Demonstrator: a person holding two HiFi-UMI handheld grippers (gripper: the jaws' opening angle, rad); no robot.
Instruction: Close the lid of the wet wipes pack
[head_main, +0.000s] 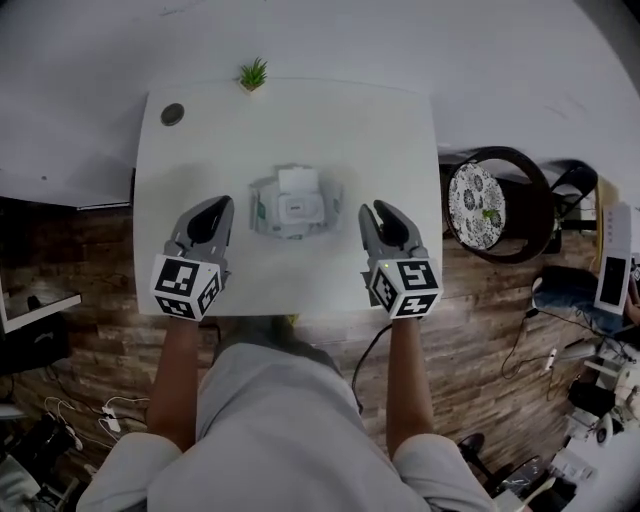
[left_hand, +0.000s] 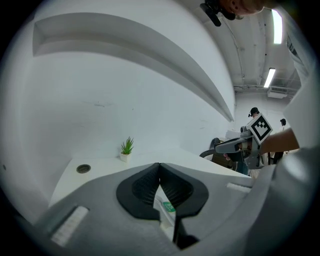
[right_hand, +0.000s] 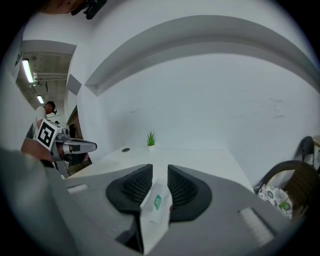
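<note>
Centrally, a wipes pack (head_main: 290, 205) sits on the white wall-side table (head_main: 385, 130).

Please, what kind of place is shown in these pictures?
Probably an indoor lab or workshop: a white square table against a white wall, loose cables on the wood-plank floor, ceiling strip lights.

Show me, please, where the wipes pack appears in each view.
Head view: wipes pack, table's middle.
Left gripper view: wipes pack low centre, past the jaws.
Right gripper view: wipes pack low centre, past the jaws.
Shared landmark: potted plant, table's far edge.
</note>
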